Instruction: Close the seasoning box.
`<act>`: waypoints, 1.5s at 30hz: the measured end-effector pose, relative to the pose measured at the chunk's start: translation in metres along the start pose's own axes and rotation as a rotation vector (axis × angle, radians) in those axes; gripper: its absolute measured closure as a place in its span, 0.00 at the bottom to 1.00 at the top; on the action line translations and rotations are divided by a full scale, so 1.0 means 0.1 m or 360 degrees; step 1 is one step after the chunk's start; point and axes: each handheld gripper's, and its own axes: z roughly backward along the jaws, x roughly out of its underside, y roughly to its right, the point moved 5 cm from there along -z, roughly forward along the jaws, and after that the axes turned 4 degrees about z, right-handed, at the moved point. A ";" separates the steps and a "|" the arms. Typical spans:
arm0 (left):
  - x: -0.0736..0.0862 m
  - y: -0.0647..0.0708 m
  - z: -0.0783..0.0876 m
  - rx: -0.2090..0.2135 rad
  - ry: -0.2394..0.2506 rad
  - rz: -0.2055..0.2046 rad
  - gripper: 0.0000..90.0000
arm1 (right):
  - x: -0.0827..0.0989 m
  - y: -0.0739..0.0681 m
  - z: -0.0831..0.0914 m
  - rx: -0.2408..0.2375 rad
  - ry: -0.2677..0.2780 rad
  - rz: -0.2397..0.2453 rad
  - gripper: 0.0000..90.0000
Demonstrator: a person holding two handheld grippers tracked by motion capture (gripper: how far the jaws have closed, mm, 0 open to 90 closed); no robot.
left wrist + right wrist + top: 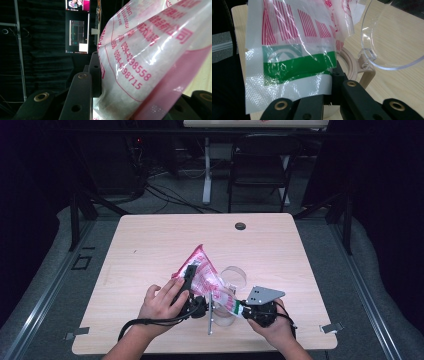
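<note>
Clear plastic jar (234,279) lies beside the right gripper (243,310); both it and the left gripper (186,279) clamp the bag (207,276), stretched slantwise between them.

Your left hand (162,302) wrapped over the left gripper (189,279), its fingers (82,96) clamped, your right hand (274,327) cradling the right gripper (240,309) from beneath, fingers (352,93) pinched shut, both forearms low.

light: bright tabletop (150,240), dark surround | glare: plastic bag (150,50) | focus: soft close-ups

clear jar (231,292) beside bag (202,270), bare table (150,245) left and beyond
</note>
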 end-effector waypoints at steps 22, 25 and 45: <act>0.01 -0.02 0.00 -0.0002 0.0002 0.0004 0.78 | 0.00 0.00 -0.04 -0.0004 -0.0007 -0.0007 1.00; 0.01 -0.02 0.00 -0.0002 0.0004 0.0005 0.78 | 0.00 0.00 -0.04 -0.0007 -0.0005 -0.0006 1.00; -0.01 -0.03 0.01 -0.0029 0.0034 -0.0003 0.78 | 0.01 0.00 -0.06 -0.0002 -0.0017 -0.0006 1.00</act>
